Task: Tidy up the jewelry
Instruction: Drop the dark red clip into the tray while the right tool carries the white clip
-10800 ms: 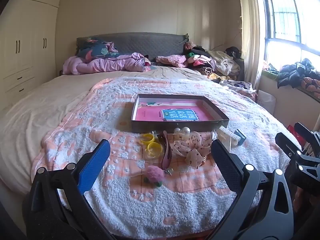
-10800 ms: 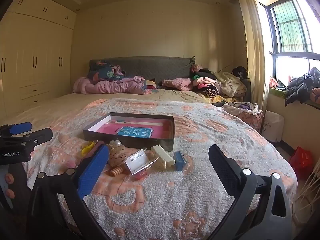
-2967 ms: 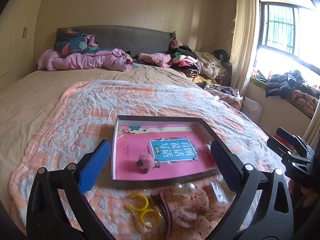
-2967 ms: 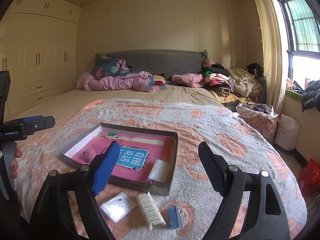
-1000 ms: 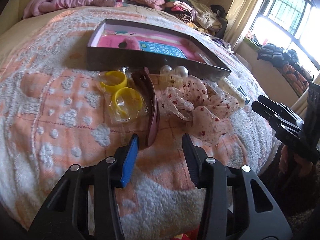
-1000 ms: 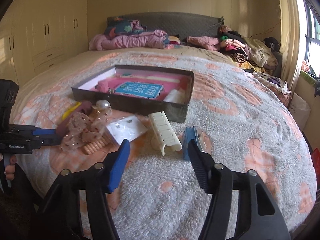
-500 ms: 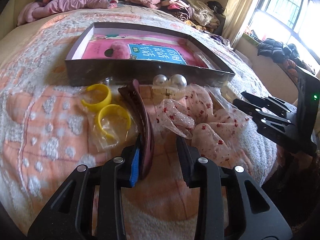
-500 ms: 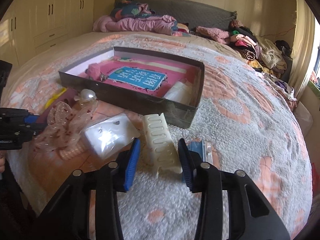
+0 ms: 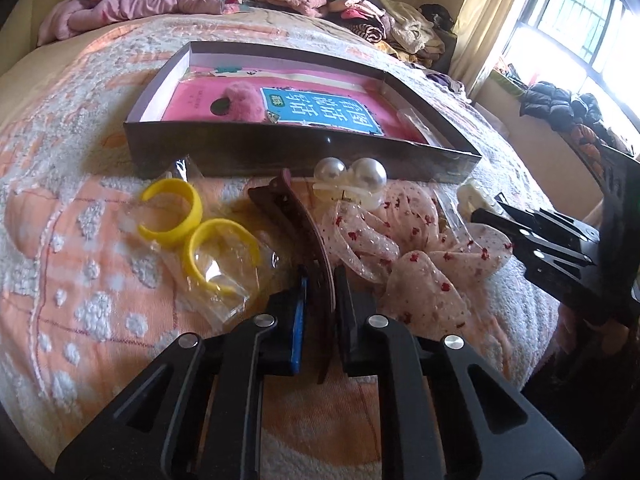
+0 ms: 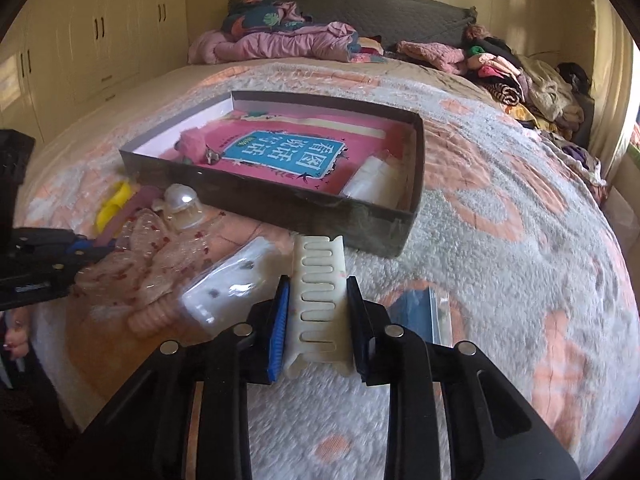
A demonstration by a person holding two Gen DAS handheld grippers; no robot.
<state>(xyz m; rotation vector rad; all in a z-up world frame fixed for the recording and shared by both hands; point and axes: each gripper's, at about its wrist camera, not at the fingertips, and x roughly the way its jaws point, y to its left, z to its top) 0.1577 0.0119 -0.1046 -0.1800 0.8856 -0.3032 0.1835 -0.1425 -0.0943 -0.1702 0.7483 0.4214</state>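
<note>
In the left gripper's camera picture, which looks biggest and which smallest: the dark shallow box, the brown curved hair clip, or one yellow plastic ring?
1. Dark shallow box, clearly the largest.
2. Brown curved hair clip, long and narrow.
3. Yellow plastic ring, the smallest.

The clip lies nearest the camera, so its lead over the ring may be exaggerated.

Two yellow rings (image 9: 196, 226), two pearls (image 9: 352, 171), one box (image 9: 280, 152), one book (image 9: 320, 108)

Left gripper (image 9: 320, 280) angled down, jaws just closed tight, pinching the brown hair clip (image 9: 308, 236). Right gripper (image 10: 316, 300) angled down, jaws just narrowed, pads pressing the white comb clip (image 10: 320, 280).
</note>
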